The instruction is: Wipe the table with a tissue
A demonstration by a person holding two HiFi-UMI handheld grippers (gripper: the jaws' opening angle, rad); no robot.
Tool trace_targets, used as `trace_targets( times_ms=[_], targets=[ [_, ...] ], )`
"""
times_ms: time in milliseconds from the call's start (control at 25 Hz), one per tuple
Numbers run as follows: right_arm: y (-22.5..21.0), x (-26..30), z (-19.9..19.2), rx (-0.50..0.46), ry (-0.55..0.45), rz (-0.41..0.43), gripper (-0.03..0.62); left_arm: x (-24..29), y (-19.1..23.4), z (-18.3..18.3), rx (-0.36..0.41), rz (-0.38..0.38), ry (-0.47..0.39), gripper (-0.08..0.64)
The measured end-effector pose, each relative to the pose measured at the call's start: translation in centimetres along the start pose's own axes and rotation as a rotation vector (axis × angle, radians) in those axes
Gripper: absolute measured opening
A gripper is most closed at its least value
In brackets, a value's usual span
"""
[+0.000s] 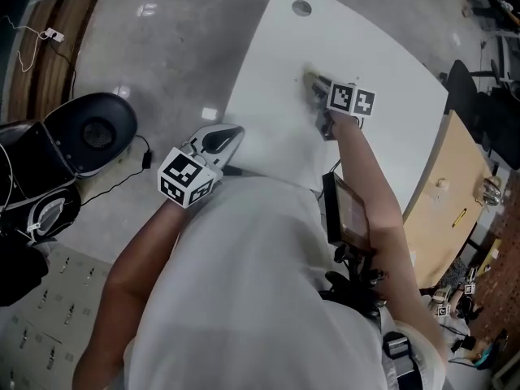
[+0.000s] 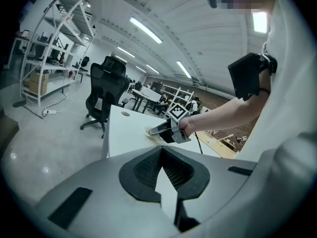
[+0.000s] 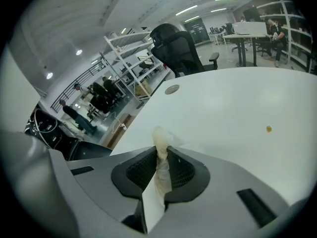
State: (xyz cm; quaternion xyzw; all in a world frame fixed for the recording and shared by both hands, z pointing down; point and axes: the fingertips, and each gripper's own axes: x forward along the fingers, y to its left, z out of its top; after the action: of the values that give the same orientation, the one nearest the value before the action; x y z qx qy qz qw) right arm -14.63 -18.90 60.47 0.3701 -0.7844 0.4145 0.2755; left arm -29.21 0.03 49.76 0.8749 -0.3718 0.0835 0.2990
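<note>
- Pinching the tissue (image 3: 159,144) hard, the right gripper (image 3: 159,168) has its jaws clamped on a twisted, crumpled wad that pokes out past the tips.
- That wad is down on the white table (image 1: 382,63), well in from the edges, on the half nearer the person.
- From the head view, the right arm reaches forward over the tabletop with the marker cube on top of the gripper.
- Over on the other side, the left gripper (image 1: 223,139) hangs at the table's left edge, close to the person's body, touching nothing.
- Its jaws are pressed together, and its own view shows nothing between them.
- A small yellowish spot (image 3: 268,129) sits on the tabletop, off to the right of the tissue and well apart from it.
- A round cable port (image 1: 301,7) marks the far end of the table.
- A black office chair (image 3: 179,47) stands just beyond that end.
</note>
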Motion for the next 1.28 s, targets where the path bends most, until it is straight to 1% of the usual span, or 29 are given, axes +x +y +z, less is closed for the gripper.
trace_targets(
  times_ms=[200,280,400,480,760,880,1120,1200,1280],
  targets=[
    [0.2,1.7,0.2,-0.117,0.056,-0.073,0.055,-0.6,0.8,-0.2,-0.017,0.016,-0.007,0.006],
    [0.3,1.9,0.0,-0.149,0.07,-0.093,0.055,-0.6,1.0,-0.3,-0.022,0.018,-0.01,0.006],
    [0.9,2.2,-0.5,-0.163,0.083,-0.078,0.055,-0.6,1.2,-0.5,-0.029,0.016,-0.01,0.006],
    [1.6,2.4,-1.0,-0.189,0.101,-0.063,0.055,-0.6,1.5,-0.5,-0.036,0.015,-0.011,0.006],
    [4.0,2.7,-3.3,-0.339,0.188,-0.016,0.055,-0.3,1.7,0.1,-0.023,0.011,-0.021,0.005],
    [5.0,2.4,-4.8,-0.37,0.214,0.02,0.055,-0.4,1.5,0.0,-0.016,0.008,-0.02,0.006],
    [7.2,1.4,-8.8,-0.408,0.298,0.134,0.055,-0.4,0.8,-0.5,-0.006,-0.01,-0.01,0.006],
    [7.8,0.7,-10.5,-0.412,0.362,0.19,0.055,-0.1,0.5,-0.5,0.002,-0.022,-0.005,0.006],
    [8.7,-0.4,-12.6,-0.42,0.453,0.273,0.055,0.3,0.0,-0.2,0.014,-0.036,-0.002,0.006]
  ],
)
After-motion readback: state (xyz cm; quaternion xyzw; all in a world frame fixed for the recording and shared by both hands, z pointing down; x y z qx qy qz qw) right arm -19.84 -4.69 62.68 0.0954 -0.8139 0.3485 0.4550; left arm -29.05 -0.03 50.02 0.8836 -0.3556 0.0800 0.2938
